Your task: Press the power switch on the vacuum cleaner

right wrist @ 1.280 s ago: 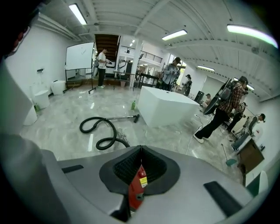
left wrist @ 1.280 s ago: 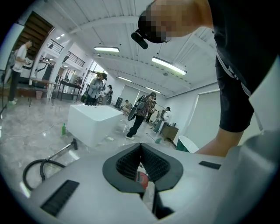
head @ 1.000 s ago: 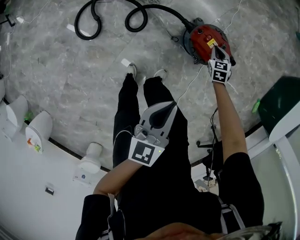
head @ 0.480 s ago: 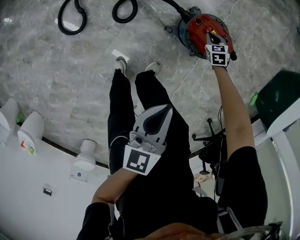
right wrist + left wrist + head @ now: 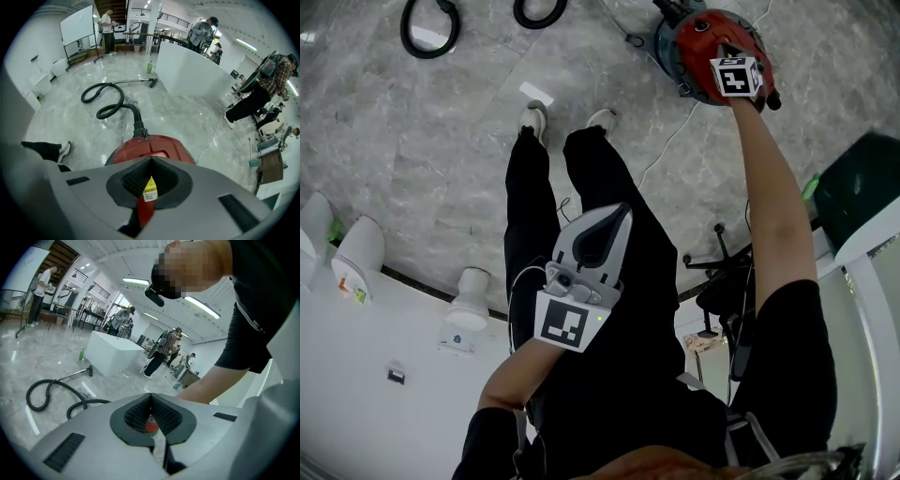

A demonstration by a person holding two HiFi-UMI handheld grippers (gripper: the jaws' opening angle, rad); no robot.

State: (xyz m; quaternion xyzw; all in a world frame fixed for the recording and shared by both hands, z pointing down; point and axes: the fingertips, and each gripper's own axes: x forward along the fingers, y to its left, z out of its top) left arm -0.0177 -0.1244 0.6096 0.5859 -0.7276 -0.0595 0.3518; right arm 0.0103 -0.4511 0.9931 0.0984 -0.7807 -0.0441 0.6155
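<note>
The red vacuum cleaner [image 5: 698, 42] sits on the grey marble floor at the top of the head view, its black hose [image 5: 427, 23] coiling off to the left. My right gripper [image 5: 727, 49] is stretched out over the vacuum's top, jaws shut with nothing held. In the right gripper view the shut tips [image 5: 151, 157] hang just above the red body [image 5: 152, 146], and a yellow label [image 5: 150, 190] shows through the jaw opening. My left gripper [image 5: 617, 212] is held shut in front of the person's legs, far from the vacuum. I cannot make out the switch itself.
A white power cord [image 5: 670, 141] trails across the floor from the vacuum. The person's shoes [image 5: 534, 117] stand left of it. A dark green bin [image 5: 862, 192] and a chair base [image 5: 722, 267] lie to the right. A white counter [image 5: 192, 70] and several people stand beyond.
My right gripper has reached further forward over the vacuum's red top. The left gripper has stayed by the legs. The head camera has shifted, so the hose sits higher in view.
</note>
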